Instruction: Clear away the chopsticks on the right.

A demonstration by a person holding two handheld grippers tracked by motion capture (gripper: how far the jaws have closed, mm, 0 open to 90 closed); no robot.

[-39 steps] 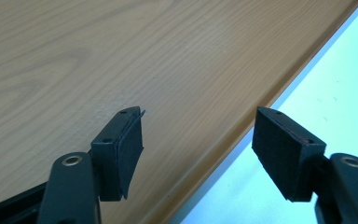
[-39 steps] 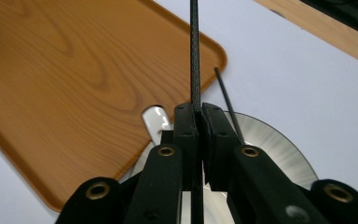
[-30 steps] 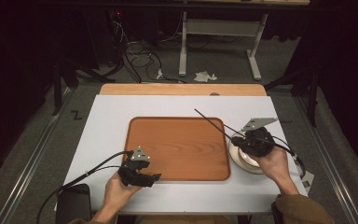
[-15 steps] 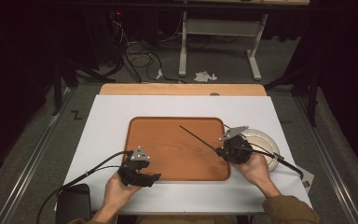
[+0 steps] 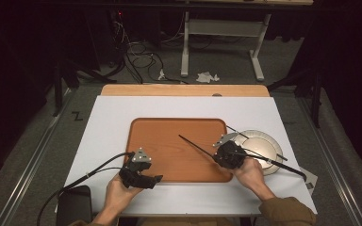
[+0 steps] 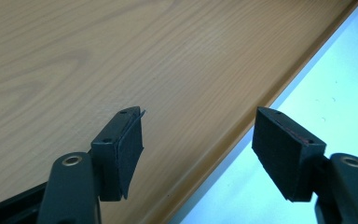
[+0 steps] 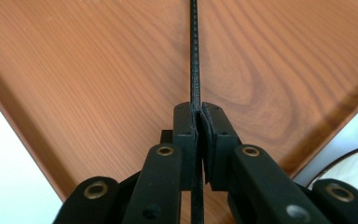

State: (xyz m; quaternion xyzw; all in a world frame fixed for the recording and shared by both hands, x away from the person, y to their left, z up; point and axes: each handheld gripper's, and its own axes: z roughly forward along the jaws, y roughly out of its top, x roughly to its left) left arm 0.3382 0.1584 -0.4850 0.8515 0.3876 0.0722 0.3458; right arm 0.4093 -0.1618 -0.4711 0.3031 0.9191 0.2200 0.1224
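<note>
Nearest the person, the left gripper [image 5: 140,172] rests at the front edge of the wooden tray [image 5: 160,141], its jaws released and wide apart. The left gripper view shows its two foam-faced fingers [image 6: 129,140] straddling the tray's raised rim, one over the pale wood grain, the other over the white worktop [image 6: 335,84].

A little farther in, the right gripper [image 5: 219,157] is clenched on a thin black chopstick [image 5: 195,144]. The right gripper view shows what the high view cannot: the stick [image 7: 195,56] is ridged along its length and pinched flat between the pads, running straight out over the reddish, swirled grain of the tray [image 7: 98,70].

In the high view the stick slants up-left over the tray's right half, while a second chopstick [image 5: 259,159] lies across the round, pale shallow plate [image 5: 269,146] just right of the tray.

Compared with a second ago, the right hand has come off the plate, leftward and lower, carrying the stick over the tray; the left hand has stayed put.
</note>
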